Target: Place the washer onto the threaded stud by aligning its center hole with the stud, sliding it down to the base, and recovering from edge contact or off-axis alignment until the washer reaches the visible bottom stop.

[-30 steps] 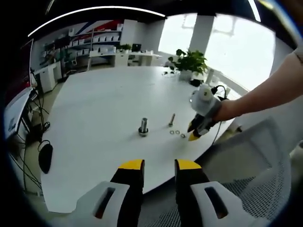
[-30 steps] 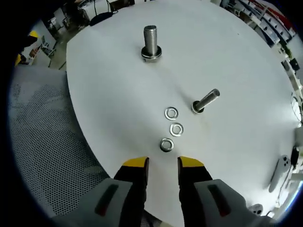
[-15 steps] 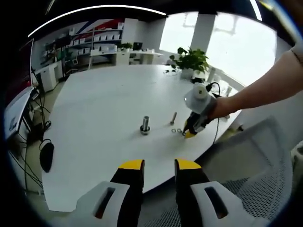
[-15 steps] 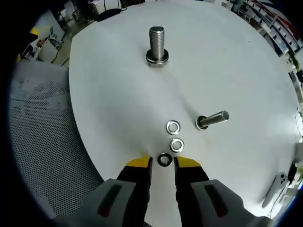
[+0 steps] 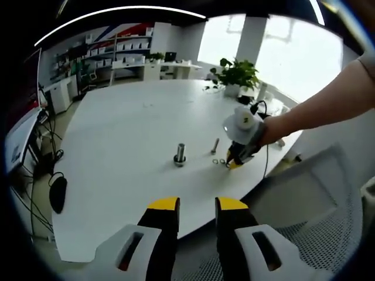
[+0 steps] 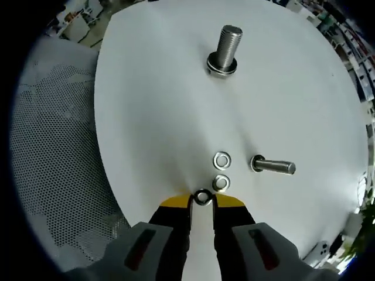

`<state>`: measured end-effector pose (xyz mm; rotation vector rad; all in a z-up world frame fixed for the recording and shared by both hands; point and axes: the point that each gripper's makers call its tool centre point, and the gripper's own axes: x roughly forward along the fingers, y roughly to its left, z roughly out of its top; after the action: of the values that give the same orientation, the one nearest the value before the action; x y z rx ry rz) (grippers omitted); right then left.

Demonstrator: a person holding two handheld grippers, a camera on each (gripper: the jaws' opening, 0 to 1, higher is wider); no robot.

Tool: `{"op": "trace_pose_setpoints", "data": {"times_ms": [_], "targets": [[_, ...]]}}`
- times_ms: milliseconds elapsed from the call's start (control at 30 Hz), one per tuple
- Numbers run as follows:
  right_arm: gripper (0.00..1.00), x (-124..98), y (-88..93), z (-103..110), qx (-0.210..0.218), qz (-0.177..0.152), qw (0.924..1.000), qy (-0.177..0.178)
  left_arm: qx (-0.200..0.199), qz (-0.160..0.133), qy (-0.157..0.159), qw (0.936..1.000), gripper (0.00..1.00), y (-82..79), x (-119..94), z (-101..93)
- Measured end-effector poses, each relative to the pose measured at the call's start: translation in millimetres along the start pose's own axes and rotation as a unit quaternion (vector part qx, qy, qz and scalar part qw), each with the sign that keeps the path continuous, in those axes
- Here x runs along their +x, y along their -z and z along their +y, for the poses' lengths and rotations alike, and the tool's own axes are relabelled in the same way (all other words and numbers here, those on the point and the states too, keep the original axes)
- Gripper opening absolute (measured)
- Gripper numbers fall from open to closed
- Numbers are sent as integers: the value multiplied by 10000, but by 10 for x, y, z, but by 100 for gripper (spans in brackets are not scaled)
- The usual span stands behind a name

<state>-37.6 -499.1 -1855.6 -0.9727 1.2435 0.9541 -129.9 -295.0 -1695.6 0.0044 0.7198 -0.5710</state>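
Change: right gripper (image 6: 202, 202) has closed in; its fingers now bracket the nearest washer (image 6: 203, 196), not visibly clamped.
Meaning: pickup is imminent; big stud (image 6: 225, 50) waits well apart on the desk (image 6: 152, 105).
Left gripper (image 5: 196, 206): fingers apart, idle.

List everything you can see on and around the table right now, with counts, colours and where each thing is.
Washers: three, silver, in a short row near the table edge; the nearest one lies between the right gripper's fingers.
Large threaded stud: one, silver, standing upright mid-table with a washer at its base.
Smaller bolt: one, silver, standing beside the washer row.
Table: one, white, rounded edge.
Mesh chair: one, white, off the table edge.
Potted plant: one, green, far side of the table.
Right gripper: yellow-tipped fingers, open around the nearest washer.
Left gripper: yellow-tipped fingers, open, back from the table.
Person's arm: one, holding the right gripper.
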Motion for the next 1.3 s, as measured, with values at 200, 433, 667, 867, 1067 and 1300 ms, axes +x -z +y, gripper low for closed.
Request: {"op": "trace_pose_setpoints", "data": {"times_ms": [200, 433, 667, 867, 1067, 1300], "targets": [[15, 16, -13, -31, 416, 447, 9981, 2, -11, -6, -26, 10000, 22, 4, -5, 12], [15, -2, 9, -12, 621, 300, 9975, 160, 0, -44, -8, 10000, 22, -8, -9, 7], [15, -22, 34, -21, 760, -277, 9960, 384, -3, -142, -10, 9999, 22, -45, -21, 8], [13, -13, 52, -25, 933, -496, 9933, 471, 24, -155, 36, 9999, 22, -50, -25, -9], [13, -18, 78, -45, 808, -599, 9934, 552, 19, -155, 32, 9999, 22, -51, -26, -8], [13, -183, 118, -214, 1486, -902, 9832, 551, 17, -137, 35, 9999, 22, -45, -25, -9]]}}
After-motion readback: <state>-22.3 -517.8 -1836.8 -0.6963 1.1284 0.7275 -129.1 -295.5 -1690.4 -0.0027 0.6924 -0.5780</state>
